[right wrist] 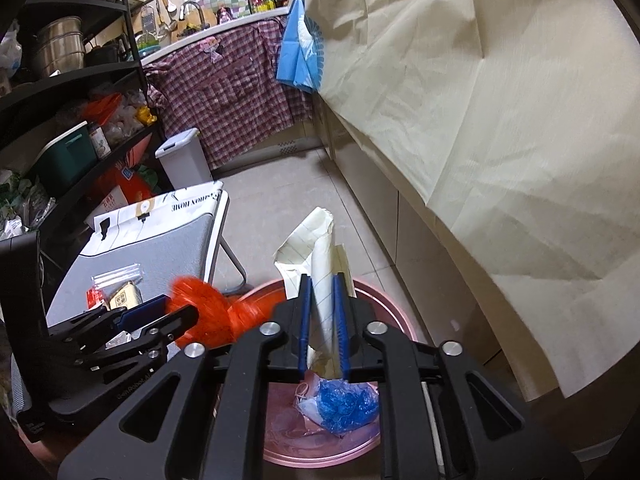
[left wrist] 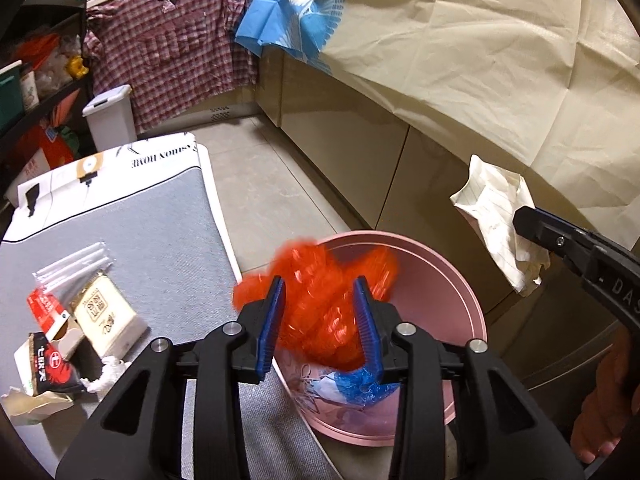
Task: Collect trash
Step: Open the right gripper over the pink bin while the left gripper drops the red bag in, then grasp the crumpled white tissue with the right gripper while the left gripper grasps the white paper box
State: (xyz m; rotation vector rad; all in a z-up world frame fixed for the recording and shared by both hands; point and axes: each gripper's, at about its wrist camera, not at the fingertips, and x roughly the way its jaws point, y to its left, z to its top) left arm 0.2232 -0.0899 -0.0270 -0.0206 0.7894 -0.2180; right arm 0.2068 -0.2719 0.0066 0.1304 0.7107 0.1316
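A pink bin (left wrist: 466, 280) (right wrist: 394, 300) stands on the floor beside a low grey table (left wrist: 160, 240). My left gripper (left wrist: 320, 320) is open above the bin, with a blurred bunch of orange net (left wrist: 324, 280) (right wrist: 208, 312) between its fingers, apparently loose. My right gripper (right wrist: 322, 320) is shut on a crumpled sheet of lined paper (right wrist: 320, 248) (left wrist: 496, 208) and holds it over the bin. Blue plastic (right wrist: 348, 404) (left wrist: 356, 386) and white scraps lie inside the bin. Several wrappers (left wrist: 100, 312) and torn packets (left wrist: 48, 368) lie on the table.
A cream cloth (right wrist: 500, 120) hangs over the cabinets at the right. A white pedal bin (left wrist: 110, 118) stands by a checked cloth (left wrist: 180, 60) at the back. A black shelf rack (right wrist: 60, 120) with pots and boxes fills the left. Tiled floor (left wrist: 280, 184) runs between.
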